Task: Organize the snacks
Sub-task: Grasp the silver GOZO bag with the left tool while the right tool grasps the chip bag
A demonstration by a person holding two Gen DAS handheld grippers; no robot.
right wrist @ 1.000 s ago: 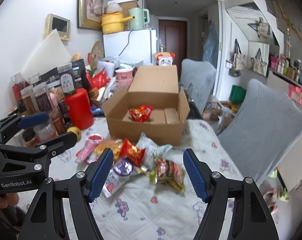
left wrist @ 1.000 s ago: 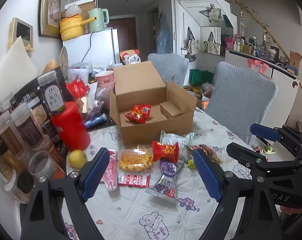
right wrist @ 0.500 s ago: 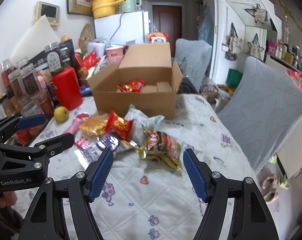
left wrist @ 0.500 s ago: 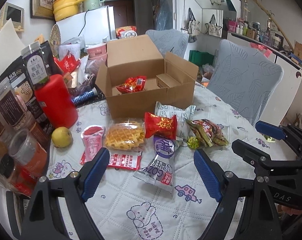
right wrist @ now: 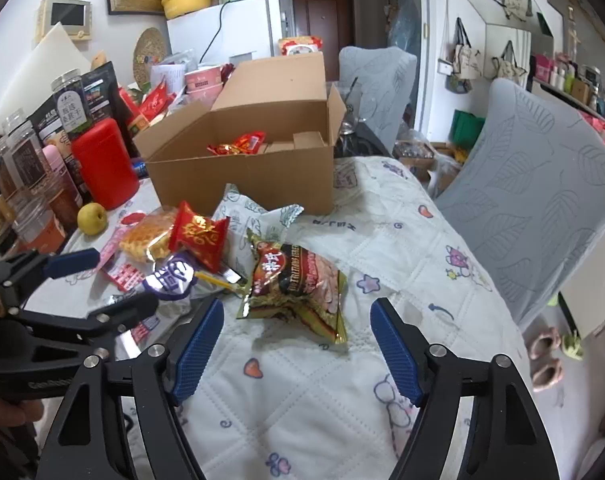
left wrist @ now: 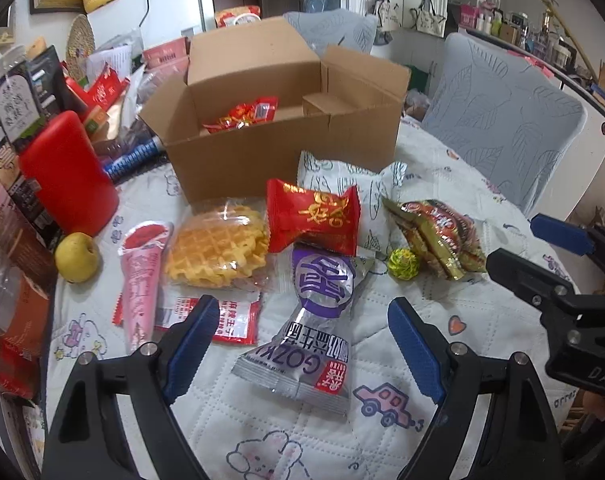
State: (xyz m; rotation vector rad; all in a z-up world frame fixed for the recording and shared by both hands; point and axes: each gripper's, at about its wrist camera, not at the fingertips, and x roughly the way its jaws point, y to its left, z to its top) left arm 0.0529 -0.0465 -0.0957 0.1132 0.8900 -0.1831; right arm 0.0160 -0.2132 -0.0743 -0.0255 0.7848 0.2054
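Covering the table, a quilted white cloth [left wrist: 442,300] with cartoon prints runs out of frame at the bottom of both views, so its near edge cannot be seen. Behind it the cardboard box [left wrist: 278,160] stands with flaps raised; its front wall hides most of the floor inside, but a red-and-yellow snack bag [left wrist: 242,114] and a small folded cardboard insert [left wrist: 322,104] show above the rim. To the box's left a red canister [left wrist: 68,176] partly blocks jars and packets that are too crowded to sort out.

The snacks lie loose on the cloth in front of the box. A silver and purple packet [left wrist: 306,336] lies between the left gripper [left wrist: 300,348] fingers, which are spread wide and grip nothing. A gold and red peanut bag [right wrist: 298,284] sits just ahead of the right gripper [right wrist: 296,346], whose fingers are also spread and empty. A white patterned pouch [left wrist: 342,176] is half covered by a red wrapped cake [left wrist: 314,216]. Beside that lie a bagged waffle [left wrist: 218,248], a pink cone-shaped packet [left wrist: 140,276], and a red-and-white sachet [left wrist: 230,316] partly tucked under the waffle. A yellow-green apple [left wrist: 76,256] rests near the canister, and a small yellow-green ball [left wrist: 402,264] touches the peanut bag.
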